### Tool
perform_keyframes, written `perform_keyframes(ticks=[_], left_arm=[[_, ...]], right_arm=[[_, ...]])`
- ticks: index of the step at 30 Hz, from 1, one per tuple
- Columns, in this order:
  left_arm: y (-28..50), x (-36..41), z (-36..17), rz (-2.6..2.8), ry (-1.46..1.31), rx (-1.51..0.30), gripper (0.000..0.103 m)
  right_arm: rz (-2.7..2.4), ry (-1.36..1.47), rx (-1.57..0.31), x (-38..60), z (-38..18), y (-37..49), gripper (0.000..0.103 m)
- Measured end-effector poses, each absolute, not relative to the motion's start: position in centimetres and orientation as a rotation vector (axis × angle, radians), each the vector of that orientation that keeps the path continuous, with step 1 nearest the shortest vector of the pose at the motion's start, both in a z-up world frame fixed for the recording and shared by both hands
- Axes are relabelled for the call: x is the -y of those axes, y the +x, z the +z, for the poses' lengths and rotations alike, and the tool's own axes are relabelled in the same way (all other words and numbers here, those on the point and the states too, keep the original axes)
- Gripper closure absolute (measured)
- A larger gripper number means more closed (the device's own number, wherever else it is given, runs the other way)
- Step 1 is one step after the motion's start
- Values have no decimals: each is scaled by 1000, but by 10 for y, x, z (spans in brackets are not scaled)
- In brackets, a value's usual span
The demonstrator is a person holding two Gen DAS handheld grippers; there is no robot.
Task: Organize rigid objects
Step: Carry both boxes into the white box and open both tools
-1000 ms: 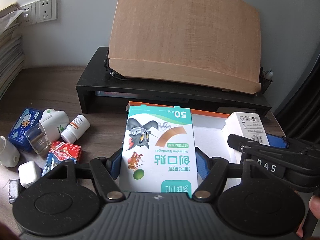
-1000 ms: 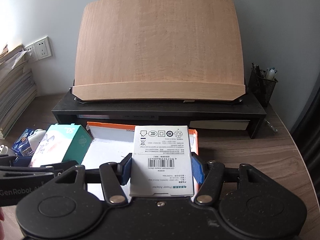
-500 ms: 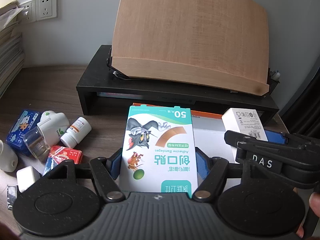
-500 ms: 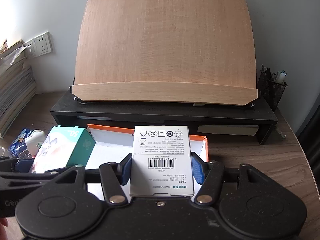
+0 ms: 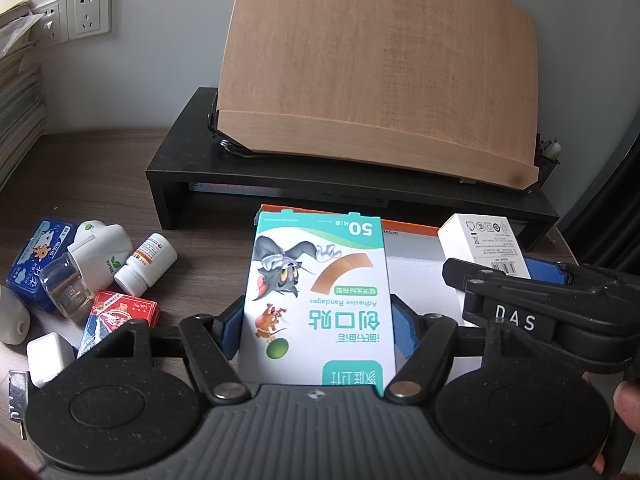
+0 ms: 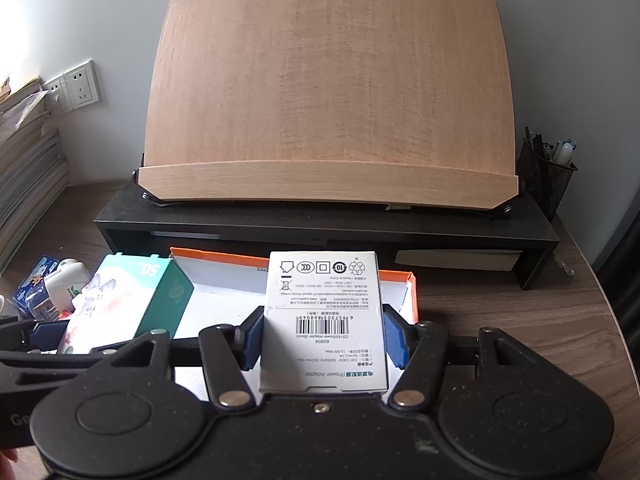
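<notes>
My left gripper [image 5: 318, 328] is shut on a green and white adhesive bandage box [image 5: 318, 296], held above the left part of an open orange-rimmed white box [image 5: 404, 228]. My right gripper [image 6: 324, 336] is shut on a white power adapter box [image 6: 324, 320], held above the right part of the same orange-rimmed box [image 6: 412, 292]. The bandage box also shows at the left of the right wrist view [image 6: 132, 300], and the adapter box at the right of the left wrist view [image 5: 484, 244].
Loose items lie on the desk at left: a blue tin [image 5: 36, 260], a white pill bottle [image 5: 146, 264], a glass jar [image 5: 66, 288], a red card pack [image 5: 120, 312], a white charger [image 5: 50, 356]. A black riser [image 6: 320, 228] with a wooden board stands behind. A pen holder [image 6: 544, 176] stands at right.
Both grippers have risen a little with their boxes still held; the orange-rimmed box sits lower and shows less of its inside in both views.
</notes>
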State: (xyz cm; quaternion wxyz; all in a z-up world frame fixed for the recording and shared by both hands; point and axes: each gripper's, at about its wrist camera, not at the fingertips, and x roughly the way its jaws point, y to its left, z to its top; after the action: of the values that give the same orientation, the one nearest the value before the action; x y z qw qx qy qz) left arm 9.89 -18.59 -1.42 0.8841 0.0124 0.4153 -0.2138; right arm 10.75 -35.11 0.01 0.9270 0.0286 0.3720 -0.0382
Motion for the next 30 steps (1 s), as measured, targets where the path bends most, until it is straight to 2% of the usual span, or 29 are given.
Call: perform_keyframes(ticks=[30], left_arm=[[99, 195, -29, -460, 44, -895, 31]], right_arm=[[-95, 54, -803, 353, -14, 127, 32]])
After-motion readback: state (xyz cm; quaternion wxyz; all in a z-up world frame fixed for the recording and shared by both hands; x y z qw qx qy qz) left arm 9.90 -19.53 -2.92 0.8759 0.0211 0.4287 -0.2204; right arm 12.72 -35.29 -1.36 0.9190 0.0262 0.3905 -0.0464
